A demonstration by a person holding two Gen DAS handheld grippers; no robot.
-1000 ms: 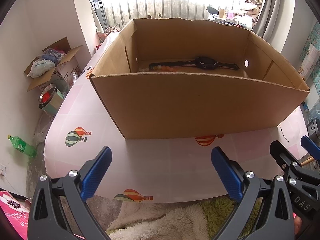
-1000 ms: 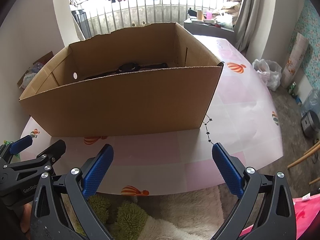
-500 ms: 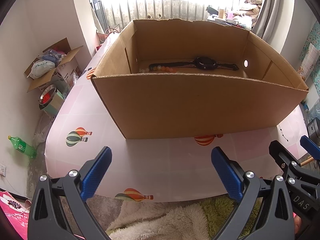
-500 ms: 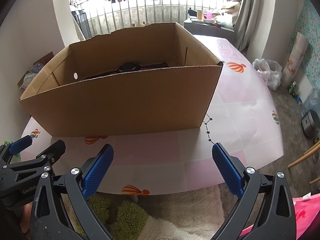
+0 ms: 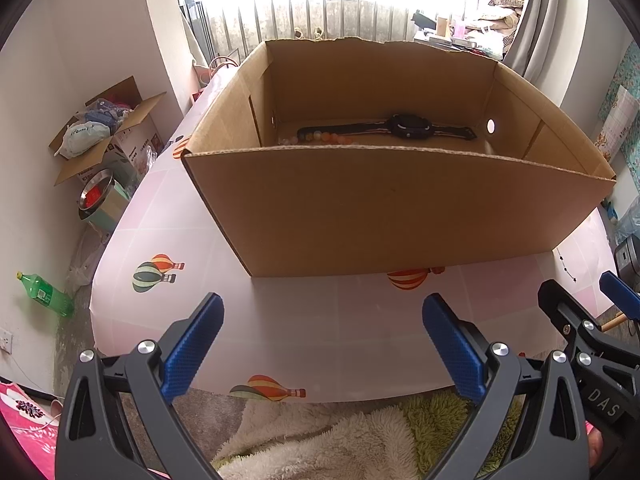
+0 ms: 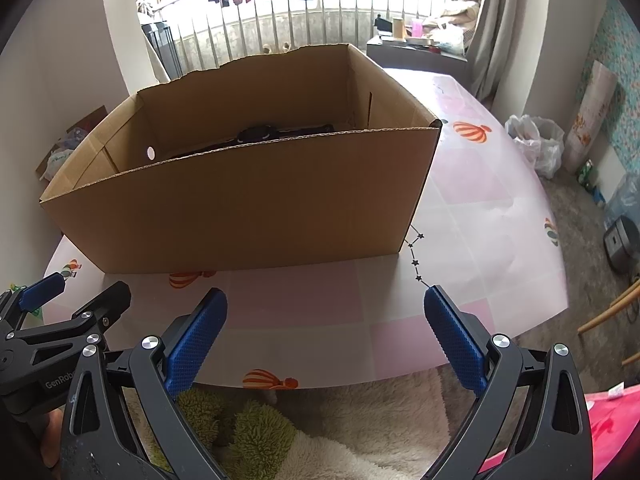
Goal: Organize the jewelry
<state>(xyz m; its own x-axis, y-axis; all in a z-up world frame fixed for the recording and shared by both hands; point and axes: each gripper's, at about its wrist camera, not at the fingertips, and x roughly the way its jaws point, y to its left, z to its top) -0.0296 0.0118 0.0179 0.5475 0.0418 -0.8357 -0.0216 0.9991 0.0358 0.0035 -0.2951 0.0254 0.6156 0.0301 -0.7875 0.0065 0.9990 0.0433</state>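
Observation:
An open cardboard box stands on the pink table; it also shows in the right wrist view. Inside it lie a black watch and a string of orange and pale beads. The watch shows partly over the box rim in the right wrist view. My left gripper is open and empty, near the table's front edge, short of the box. My right gripper is open and empty beside it, to the right. A thin star chain lies on the table by the box's right corner.
The table cloth has balloon prints. A fluffy white and green rug lies below the table edge. On the floor at left are a cardboard box of clutter, a metal bowl and a green bottle.
Both grippers stay open and nearly still. The left view has shifted very slightly; nothing was picked up or released.

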